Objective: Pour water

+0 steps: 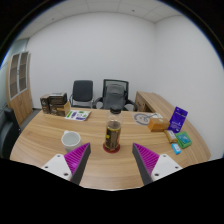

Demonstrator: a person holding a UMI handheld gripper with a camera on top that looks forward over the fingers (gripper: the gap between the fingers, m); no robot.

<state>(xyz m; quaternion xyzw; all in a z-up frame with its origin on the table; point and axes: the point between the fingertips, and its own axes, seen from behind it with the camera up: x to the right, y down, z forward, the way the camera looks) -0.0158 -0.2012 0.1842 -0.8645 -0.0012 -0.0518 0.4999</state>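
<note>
Gripper (111, 160) fingers stand spread wide at the bottom of the frame, the magenta pads (78, 157) facing each other with nothing between them. Just ahead, near the middle of the frame, a tall cup-like container (113, 134) with a dark band stands upright on the wooden table (50, 140), lined up with the gap between the fingers but beyond their tips. To its left, in the centre-left of the frame, sits a pale bowl or cup (71, 138), apart from the tall container; this looks like the vessel to be filled, though I cannot tell what either one holds. Farther back are a dark box (54, 102) at upper left, two office chairs (100, 94) behind the table, and a purple box (179, 119) at the right. By my judgement the task is at its approach step: nothing is grasped and no pouring has begun. The next move calls for advancing straight until the tall container sits between the pads, closing squarely on its body, then lifting it level before carrying it left over the pale vessel.
</note>
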